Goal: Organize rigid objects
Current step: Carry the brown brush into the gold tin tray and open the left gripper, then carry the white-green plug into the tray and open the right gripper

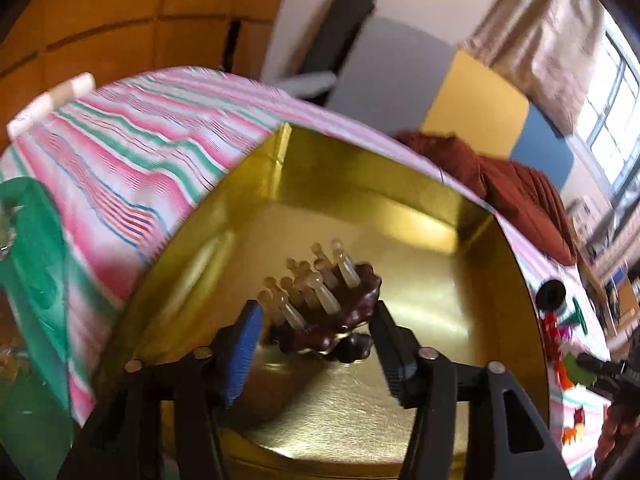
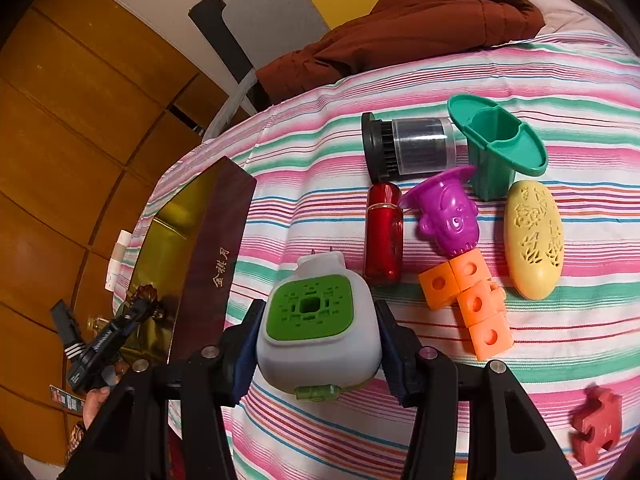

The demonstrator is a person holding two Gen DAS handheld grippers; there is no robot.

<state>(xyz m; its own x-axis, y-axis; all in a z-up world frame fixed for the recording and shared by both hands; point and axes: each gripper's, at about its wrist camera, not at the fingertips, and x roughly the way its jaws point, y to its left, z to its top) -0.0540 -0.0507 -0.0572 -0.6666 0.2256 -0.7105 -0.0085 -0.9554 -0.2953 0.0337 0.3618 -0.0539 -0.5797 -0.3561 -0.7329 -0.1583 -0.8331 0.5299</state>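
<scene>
In the left wrist view my left gripper point(image 1: 316, 340) is over the gold box point(image 1: 440, 380), jaws apart. A dark brown massage brush with pale pegs point(image 1: 324, 300) sits between the fingertips; the left pad has a gap to it. In the right wrist view my right gripper point(image 2: 318, 340) is shut on a white plug-in device with a green grille point(image 2: 316, 320), over the striped cloth. The gold box with its dark red wall point(image 2: 216, 264) lies to the left, with the left gripper point(image 2: 116, 340) over it.
On the striped cloth point(image 2: 520, 360) lie a red bottle point(image 2: 383, 236), a purple toy point(image 2: 448, 212), a green cup point(image 2: 498, 148), a black brush in a clear cap point(image 2: 408, 148), a yellow oval case point(image 2: 534, 240), orange cubes point(image 2: 468, 300) and a red puzzle piece point(image 2: 596, 424). A brown jacket point(image 2: 420, 28) lies at the back.
</scene>
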